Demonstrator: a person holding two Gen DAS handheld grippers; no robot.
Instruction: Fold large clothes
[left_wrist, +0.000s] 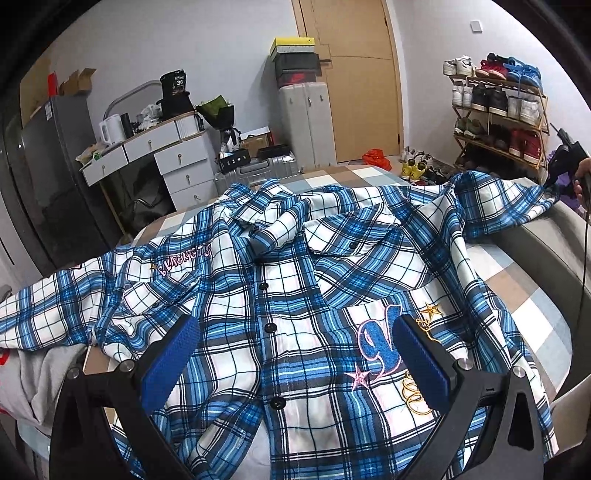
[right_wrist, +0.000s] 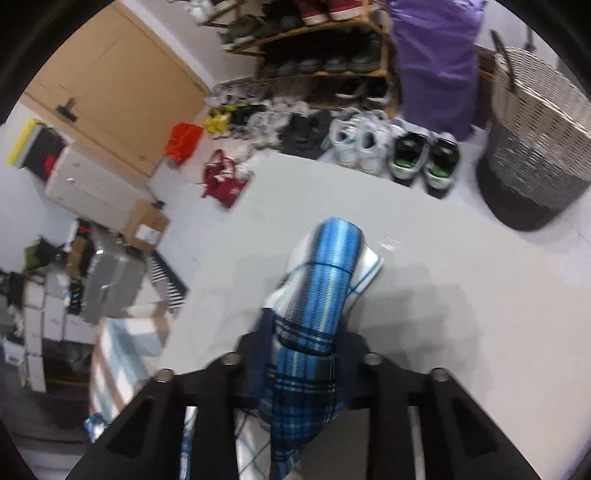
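A blue and white plaid shirt (left_wrist: 291, 266) lies front-up and rumpled on a bed with a checked cover (left_wrist: 524, 295), its buttons and embroidered patches showing. My left gripper (left_wrist: 295, 326) hovers open over the shirt's lower front, its blue pads (left_wrist: 173, 362) wide apart with nothing pinched. At the far right of the left wrist view, a hand holds my right gripper (left_wrist: 563, 157) at the end of the outstretched sleeve. In the right wrist view, the right gripper (right_wrist: 304, 332) is shut on the bunched sleeve end (right_wrist: 325, 266), which sticks out past the fingers above the pale floor.
A shoe rack (left_wrist: 498, 110) and loose shoes (right_wrist: 369, 144) stand beyond the bed, beside a wooden door (left_wrist: 362, 92). White drawers (left_wrist: 177, 158) and a suitcase (left_wrist: 255, 170) stand at the back left. A woven laundry basket (right_wrist: 535, 147) sits on the floor. Grey cloth (left_wrist: 40, 380) lies at the bed's left edge.
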